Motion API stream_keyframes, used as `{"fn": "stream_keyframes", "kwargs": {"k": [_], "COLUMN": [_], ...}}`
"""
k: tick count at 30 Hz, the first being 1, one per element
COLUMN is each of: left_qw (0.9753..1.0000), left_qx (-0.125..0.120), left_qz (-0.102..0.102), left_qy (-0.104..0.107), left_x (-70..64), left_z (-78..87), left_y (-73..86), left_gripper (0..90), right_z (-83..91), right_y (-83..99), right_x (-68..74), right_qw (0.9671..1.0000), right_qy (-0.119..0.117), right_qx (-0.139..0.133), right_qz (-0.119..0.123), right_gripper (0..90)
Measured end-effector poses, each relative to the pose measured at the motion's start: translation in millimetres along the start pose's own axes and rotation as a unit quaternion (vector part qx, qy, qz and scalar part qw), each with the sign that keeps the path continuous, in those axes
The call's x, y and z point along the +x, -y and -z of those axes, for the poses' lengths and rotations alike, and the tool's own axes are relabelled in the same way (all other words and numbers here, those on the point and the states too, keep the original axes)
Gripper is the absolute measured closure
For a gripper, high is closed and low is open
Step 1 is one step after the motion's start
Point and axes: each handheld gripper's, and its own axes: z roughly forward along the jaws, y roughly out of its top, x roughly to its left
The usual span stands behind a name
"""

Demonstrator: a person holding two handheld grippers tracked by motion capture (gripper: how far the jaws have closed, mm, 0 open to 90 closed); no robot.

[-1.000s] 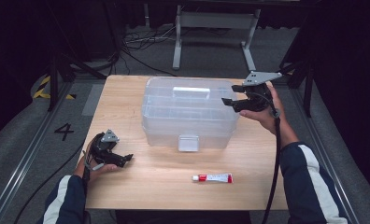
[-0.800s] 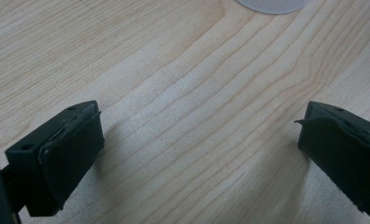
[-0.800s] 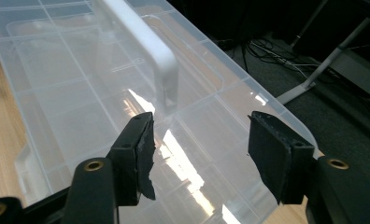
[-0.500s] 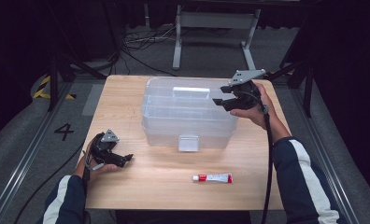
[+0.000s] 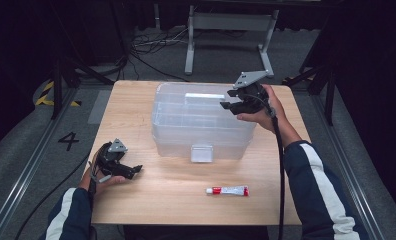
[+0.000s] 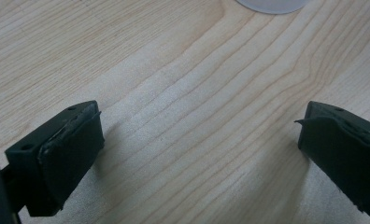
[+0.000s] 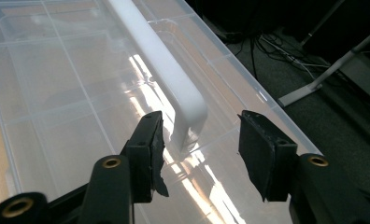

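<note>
Box: a large clear plastic storage box with a latched lid (image 5: 201, 120) stood on the light wooden worktop (image 5: 176, 195), at the middle of its far half and near the far edge
Handle: a white plastic carry handle (image 7: 167, 74) lay flat along the middle of the lid; in the right gripper view its near end sat just ahead of the gap between the jaws
Latch: a small clear clasp (image 5: 202, 153) sat at the middle of the box's front wall, facing the near edge
Right hand-held gripper (image 5: 236, 104): over the right end of the lid, jaws apart and clamped on nothing, lined up with the handle's end
Left hand-held gripper (image 5: 128, 171): low over the bare wood near the left edge, well apart from the box, jaws wide apart and empty
Tube: a small white tube with a red cap (image 5: 227, 190) lay near the near edge, in front of the box, apart from both grippers
Handling: the box looked light and seemingly empty, with stiff but thin, glossy walls likely to slip and flex under a pinch
Where to grip: probably the handle, a narrow, rigid bar that suits two jaws; the smooth lid offers no edge to bite on
</note>
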Motion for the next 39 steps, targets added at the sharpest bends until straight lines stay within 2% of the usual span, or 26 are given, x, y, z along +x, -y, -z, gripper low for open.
{"fn": "stream_keyframes", "kwargs": {"k": [3,5,9,12,14,18,20,22,24,27,30,34,39], "left_qw": [1.0000,1.0000,1.0000,1.0000,0.9999,0.9999,0.9995,0.9987,0.9985,0.9975,0.9967,0.9953,0.9935], "left_qx": [0.000,0.000,0.001,0.001,0.003,-0.003,-0.006,-0.008,-0.004,-0.017,-0.030,-0.048,-0.067], "left_qz": [0.000,0.002,-0.003,-0.004,-0.008,-0.006,-0.007,-0.030,-0.030,-0.043,-0.040,-0.048,-0.046], "left_qy": [0.000,0.001,0.002,0.004,0.008,0.014,0.030,0.040,0.045,0.053,0.063,0.069,0.080], "left_x": [-0.1,-0.2,-0.1,0.2,0.8,1.3,-0.3,-3.7,-6.3,-10.8,-12.3,-15.3,-16.8], "left_z": [0.0,0.0,-1.3,-2.0,-2.2,-4.0,-6.7,-10.3,-15.0,-19.3,-21.2,-22.0,-21.4], "left_y": [0.0,0.0,-1.7,-2.7,-3.7,-7.9,-13.1,-19.7,-26.4,-39.5,-48.2,-55.8,-61.9], "left_gripper": [0.4,0.4,0.4,0.5,0.6,6.1,10.0,21.4,15.9,17.8,16.5,16.4,17.6], "right_z": [-2.7,-6.3,-10.4,-12.8,-15.0,-19.3,-20.9,-21.4,-21.3,-20.8,-21.1,-21.1,-21.2], "right_y": [-2.0,-4.0,-8.5,-11.1,-12.8,-15.2,-15.7,-15.8,-15.7,-15.8,-16.0,-16.1,-16.4], "right_x": [0.4,1.4,4.0,5.4,7.5,11.4,12.6,12.3,12.1,12.7,13.3,13.3,13.2], "right_qw": [1.0000,0.9999,0.9997,0.9998,0.9996,0.9996,0.9995,0.9995,0.9995,0.9993,0.9993,0.9993,0.9992], "right_qy": [-0.005,-0.002,-0.001,0.003,0.007,0.004,0.013,0.016,0.015,0.017,0.019,0.019,0.020], "right_qx": [0.004,0.017,0.021,0.020,0.024,0.022,0.022,0.023,0.023,0.026,0.027,0.027,0.027], "right_qz": [0.000,0.003,0.011,0.006,0.015,0.018,0.019,0.018,0.019,0.020,0.021,0.020,0.023], "right_gripper": [52.0,53.4,58.1,61.2,63.1,66.6,68.4,69.3,69.7,70.2,70.3,70.3,70.4]}}
